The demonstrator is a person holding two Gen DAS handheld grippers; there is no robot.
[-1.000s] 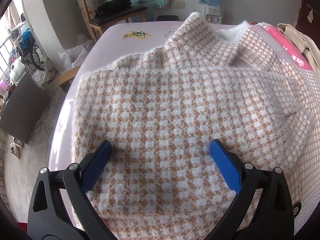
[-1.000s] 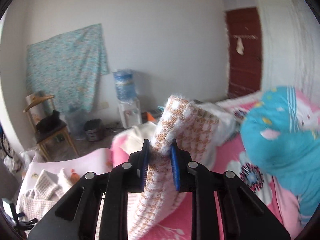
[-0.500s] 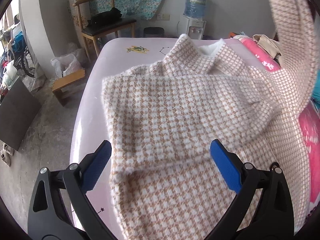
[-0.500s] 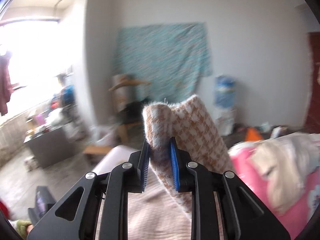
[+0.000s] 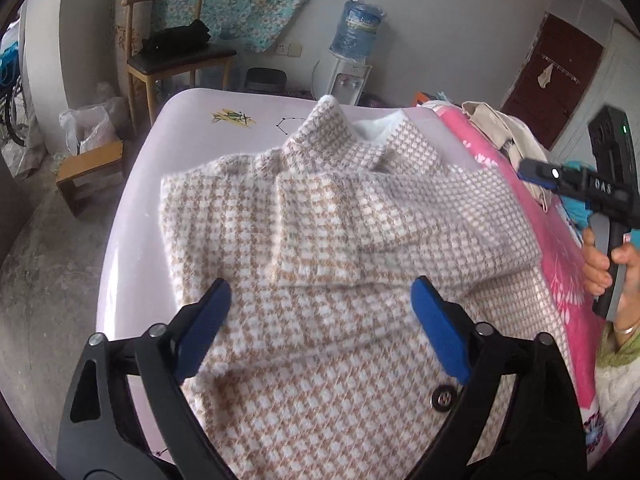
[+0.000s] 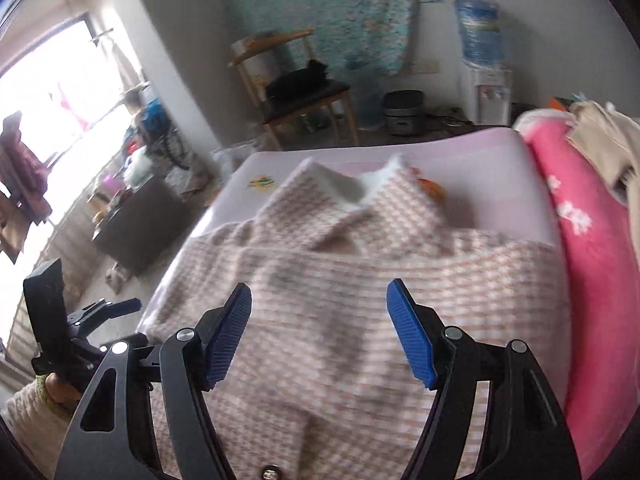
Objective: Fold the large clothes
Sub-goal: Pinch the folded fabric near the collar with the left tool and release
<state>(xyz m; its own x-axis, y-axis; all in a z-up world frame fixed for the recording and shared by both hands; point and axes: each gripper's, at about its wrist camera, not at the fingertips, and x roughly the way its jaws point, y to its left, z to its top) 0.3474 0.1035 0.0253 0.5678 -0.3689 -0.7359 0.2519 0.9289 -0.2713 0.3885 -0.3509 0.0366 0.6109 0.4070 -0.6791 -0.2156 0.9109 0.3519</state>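
A beige-and-white houndstooth coat point(image 5: 320, 240) point(image 6: 360, 300) lies flat on the pale pink bed point(image 5: 132, 240), its white-lined collar point(image 5: 376, 130) at the far end. One sleeve point(image 5: 420, 216) is folded across the chest. My left gripper point(image 5: 322, 320) hovers above the coat's lower part; its jaws are closing with nothing pressed between them. A dark button point(image 5: 443, 393) sits by its right finger. My right gripper point(image 6: 318, 332) hangs over the coat with its jaws opening and no cloth between the pads. It also shows at the right edge of the left wrist view, right gripper point(image 5: 534, 172), held by a hand point(image 5: 600, 268).
A pink flowered blanket point(image 6: 580, 240) runs along the bed's right side, with a beige garment point(image 5: 500, 132) on it. Beyond the bed stand a wooden chair point(image 5: 176, 56) and a water dispenser point(image 5: 352, 60). A low wooden stool point(image 5: 90, 176) and a plastic bag point(image 5: 88, 128) sit on the floor at left.
My right gripper swung down over the bed with the sleeve, then opened and let it go across the coat. My left gripper rose and drew back, its jaws narrowing slightly.
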